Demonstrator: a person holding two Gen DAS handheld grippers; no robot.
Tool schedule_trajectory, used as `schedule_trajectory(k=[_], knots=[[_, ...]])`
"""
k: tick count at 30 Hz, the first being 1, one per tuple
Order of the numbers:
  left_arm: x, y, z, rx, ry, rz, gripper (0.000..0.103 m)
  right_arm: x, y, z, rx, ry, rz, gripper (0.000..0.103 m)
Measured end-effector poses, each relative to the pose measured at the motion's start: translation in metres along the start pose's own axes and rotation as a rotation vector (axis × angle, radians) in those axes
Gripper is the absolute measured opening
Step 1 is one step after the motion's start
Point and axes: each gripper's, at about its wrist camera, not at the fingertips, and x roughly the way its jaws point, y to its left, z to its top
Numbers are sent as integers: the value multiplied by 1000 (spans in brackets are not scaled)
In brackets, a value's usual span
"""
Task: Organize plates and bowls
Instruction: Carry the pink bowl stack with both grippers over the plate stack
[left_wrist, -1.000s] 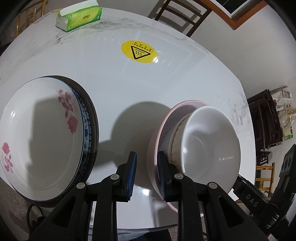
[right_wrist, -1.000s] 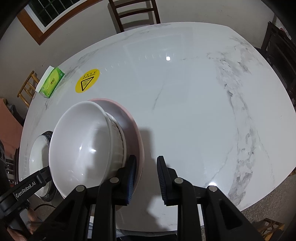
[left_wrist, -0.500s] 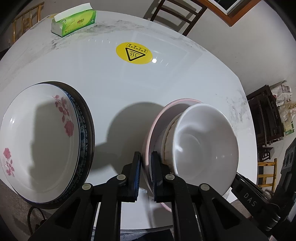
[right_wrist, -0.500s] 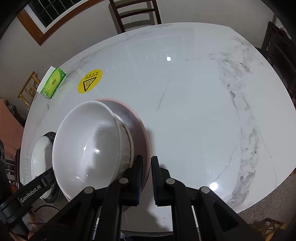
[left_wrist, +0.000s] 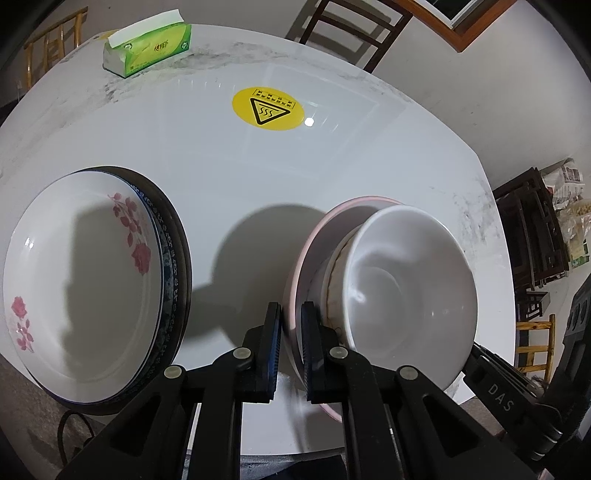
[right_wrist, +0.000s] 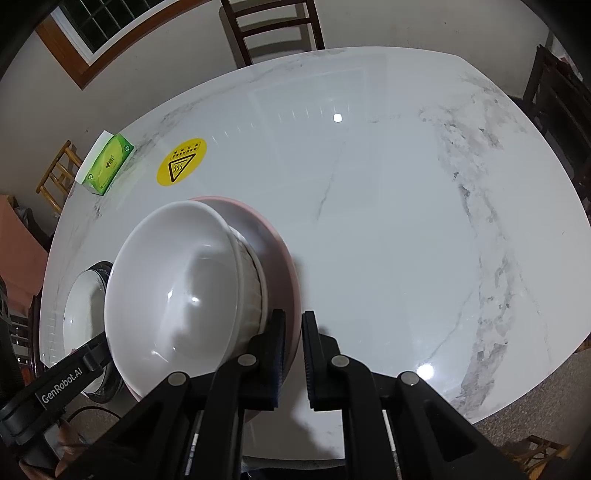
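Note:
A pink plate (left_wrist: 314, 236) carries a white bowl (left_wrist: 406, 288) nested in a ribbed bowl, near the table's front edge. My left gripper (left_wrist: 291, 310) is shut on the plate's left rim, one pad on each face. From the other side, my right gripper (right_wrist: 293, 321) is shut on the same pink plate (right_wrist: 273, 236) at its right rim, beside the white bowl (right_wrist: 173, 288). To the left lies a stack of plates with a white rose-patterned plate (left_wrist: 85, 280) on top of a blue-rimmed one and a dark one.
The marble table (right_wrist: 406, 221) bears a green tissue box (left_wrist: 151, 48) at the far left and a round yellow warning sticker (left_wrist: 267, 109). A dark wooden chair (right_wrist: 273, 26) stands behind the table. Dark furniture (left_wrist: 532, 236) stands off the right side.
Both grippers' jaws have come together from open onto the pink plate's opposite rims. Neither hand has shifted its place, and the dishes stand where they were.

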Motion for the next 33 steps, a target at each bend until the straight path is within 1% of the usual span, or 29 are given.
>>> schedule_trajectory(k=[14, 21, 33], knots=[[-17, -1, 2, 9, -26, 2, 6, -16, 12, 2, -28, -19, -4, 10], [-34, 7, 3, 1, -56, 7, 6, -25, 30, 4, -54, -33, 6, 10], [-61, 37, 7, -38, -103, 16, 6, -33, 71, 7, -120, -43, 18, 10]])
